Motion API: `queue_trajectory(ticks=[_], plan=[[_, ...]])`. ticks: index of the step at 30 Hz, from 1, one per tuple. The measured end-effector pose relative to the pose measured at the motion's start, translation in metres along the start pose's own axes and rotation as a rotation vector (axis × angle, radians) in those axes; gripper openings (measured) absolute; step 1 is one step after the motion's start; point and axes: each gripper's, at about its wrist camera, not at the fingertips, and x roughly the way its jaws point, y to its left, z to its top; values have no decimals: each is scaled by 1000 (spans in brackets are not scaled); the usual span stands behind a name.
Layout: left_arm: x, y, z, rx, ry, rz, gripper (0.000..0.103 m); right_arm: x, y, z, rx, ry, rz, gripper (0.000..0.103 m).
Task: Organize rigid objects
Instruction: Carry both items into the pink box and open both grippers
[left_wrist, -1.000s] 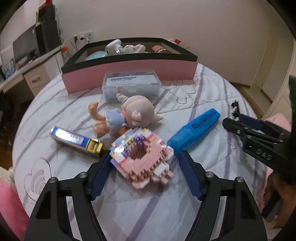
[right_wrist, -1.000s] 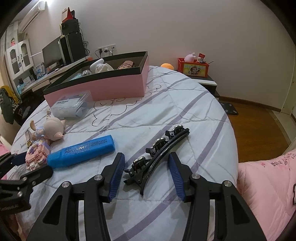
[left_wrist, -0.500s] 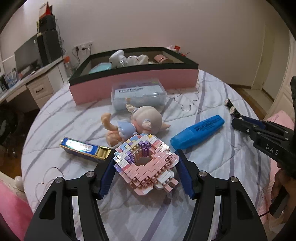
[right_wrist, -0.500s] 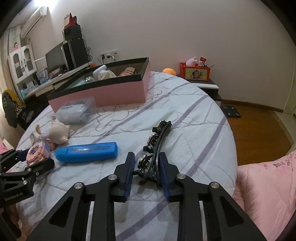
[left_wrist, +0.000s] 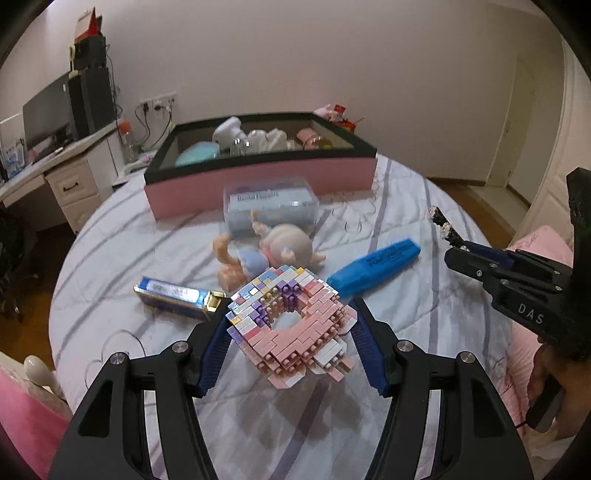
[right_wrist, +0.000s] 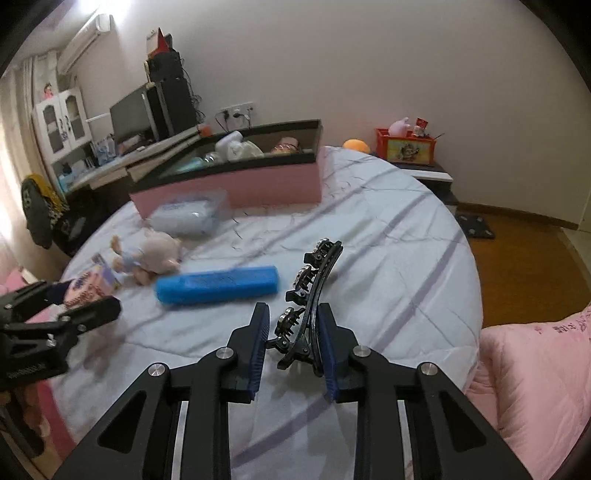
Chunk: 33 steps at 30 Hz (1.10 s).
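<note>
Bed (left_wrist: 424, 199) underneath, pink box (left_wrist: 258, 181) at the far side. Left claw (left_wrist: 290, 334) clamped on brick donut (left_wrist: 288, 317), lifted clear. Right claw (right_wrist: 291, 334) clamped on black hair clip (right_wrist: 314, 291). Best carried level, slowly, over doll (left_wrist: 273, 251) and blue marker (left_wrist: 373, 264), released low inside box.

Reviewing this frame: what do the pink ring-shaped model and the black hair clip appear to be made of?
Pink ring-shaped model: small interlocking plastic bricks, glossy, judging by the visible studs and stepped block edges, in pink, white and purple. Black hair clip: probably shiny hard plastic, with a smooth curved spine that catches light; the sparkling studs along it look like rhinestones, though metal parts cannot be ruled out.
</note>
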Motion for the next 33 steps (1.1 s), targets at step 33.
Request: queue_trajectory(ticks=[33], plan=[[138, 85, 164, 14, 79, 132, 68, 162, 54, 153, -160, 104, 84, 27]])
